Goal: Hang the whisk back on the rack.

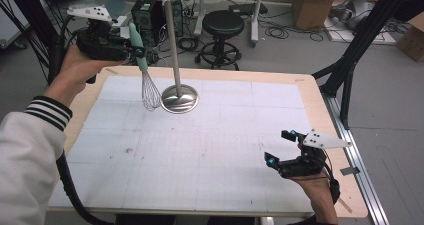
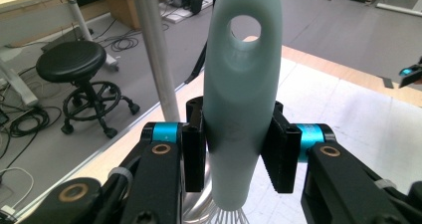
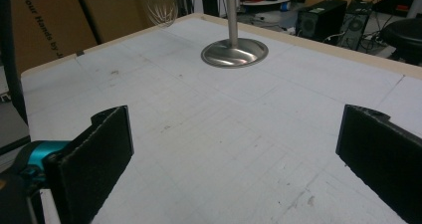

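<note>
I've got the whisk (image 1: 144, 75) clamped by its handle in the left gripper (image 1: 136, 47), up near the table's (image 1: 210, 150) far left corner, hanging upright with wires down, just left of the stand (image 1: 176, 50). The hanging hole sits topmost, so the stand's top is the target. Right gripper (image 1: 281, 147) rests empty, jaws wide, near the right edge.
</note>
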The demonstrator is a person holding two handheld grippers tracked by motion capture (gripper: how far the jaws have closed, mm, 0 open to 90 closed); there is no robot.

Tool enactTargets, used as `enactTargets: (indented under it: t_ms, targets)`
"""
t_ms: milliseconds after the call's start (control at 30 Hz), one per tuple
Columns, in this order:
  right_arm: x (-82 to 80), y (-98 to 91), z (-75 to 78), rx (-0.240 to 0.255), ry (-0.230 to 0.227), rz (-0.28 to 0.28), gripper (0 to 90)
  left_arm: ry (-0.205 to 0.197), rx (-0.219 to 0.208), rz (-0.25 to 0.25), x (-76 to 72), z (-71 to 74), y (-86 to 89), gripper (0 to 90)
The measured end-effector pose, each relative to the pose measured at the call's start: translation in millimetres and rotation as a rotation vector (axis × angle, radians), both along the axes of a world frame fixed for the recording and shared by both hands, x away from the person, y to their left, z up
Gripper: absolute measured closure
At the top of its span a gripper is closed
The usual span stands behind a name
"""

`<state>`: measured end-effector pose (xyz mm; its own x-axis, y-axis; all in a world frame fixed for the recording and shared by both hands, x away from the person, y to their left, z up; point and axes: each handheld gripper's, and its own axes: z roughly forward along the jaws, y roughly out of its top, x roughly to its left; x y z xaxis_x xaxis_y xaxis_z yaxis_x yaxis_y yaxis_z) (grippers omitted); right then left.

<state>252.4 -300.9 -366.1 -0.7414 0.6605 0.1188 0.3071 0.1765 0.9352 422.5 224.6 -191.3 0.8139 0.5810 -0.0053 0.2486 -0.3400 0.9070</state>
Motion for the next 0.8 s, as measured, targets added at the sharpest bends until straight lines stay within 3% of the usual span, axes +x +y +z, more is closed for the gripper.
enactTargets:
  t_ms: [400,733,800]
  targets:
    - [-0.4,-4.4,-1.3,0.005,0.001,-0.013,0.3,0.007,0.003,0.038,21.7,7.0,5.7,66.3]
    - [0.9,-3.8,-3.6,0.000,0.009,-0.011,0.3,0.010,0.007,0.028,35.6,15.1,7.4,66.3]
    - [1.0,-4.3,-3.4,0.000,0.004,-0.009,0.3,0.012,0.025,0.027,39.1,18.6,8.8,66.3]
